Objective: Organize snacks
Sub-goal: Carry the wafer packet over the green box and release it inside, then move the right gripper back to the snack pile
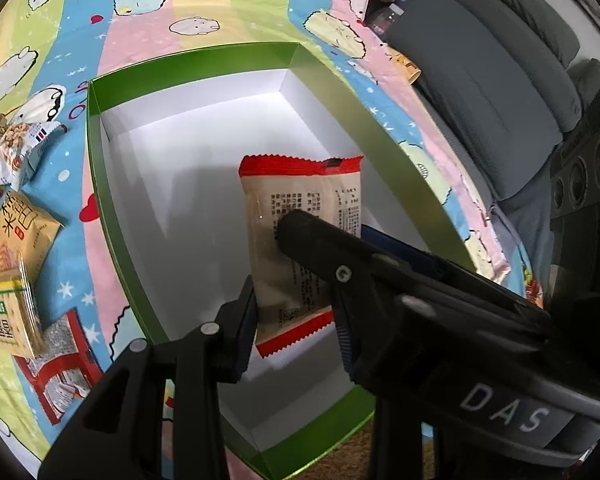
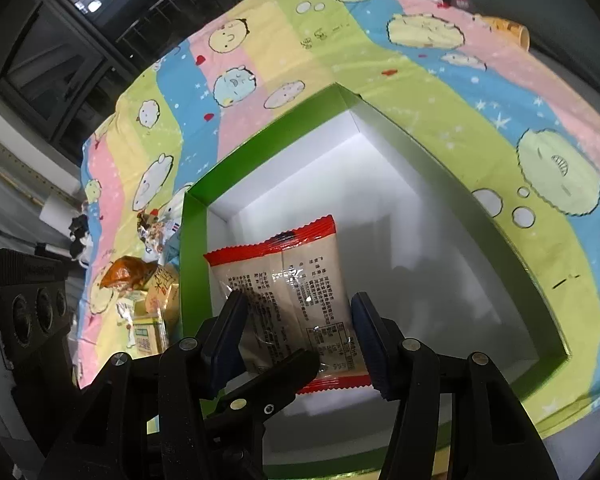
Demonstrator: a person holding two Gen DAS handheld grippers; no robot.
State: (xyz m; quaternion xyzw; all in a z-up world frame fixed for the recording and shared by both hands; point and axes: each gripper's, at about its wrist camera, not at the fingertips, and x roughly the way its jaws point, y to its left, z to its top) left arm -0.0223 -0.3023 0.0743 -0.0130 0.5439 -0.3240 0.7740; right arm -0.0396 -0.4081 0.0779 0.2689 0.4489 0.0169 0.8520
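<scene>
A beige snack packet with red ends [image 1: 300,248] [image 2: 296,300] hangs above the white floor of a green-rimmed box [image 1: 96,184] [image 2: 192,264]. My left gripper [image 1: 296,308] has the packet's lower end between its fingers [image 1: 242,320]. My right gripper [image 2: 300,336] has its blue-padded fingers [image 2: 366,336] on either side of the same packet; it crosses the left wrist view as a black arm [image 1: 380,268]. Whether both pairs of pads press the packet I cannot tell for sure, but both look closed on it.
Several loose snack packets lie left of the box on the striped cartoon cloth: a blue-white bag [image 1: 16,152], a yellow bag [image 1: 16,236], a green-labelled box [image 1: 4,320], a red-edged packet [image 1: 60,368]. A grey sofa [image 1: 500,60] and a black speaker [image 1: 584,176] stand beside the cloth.
</scene>
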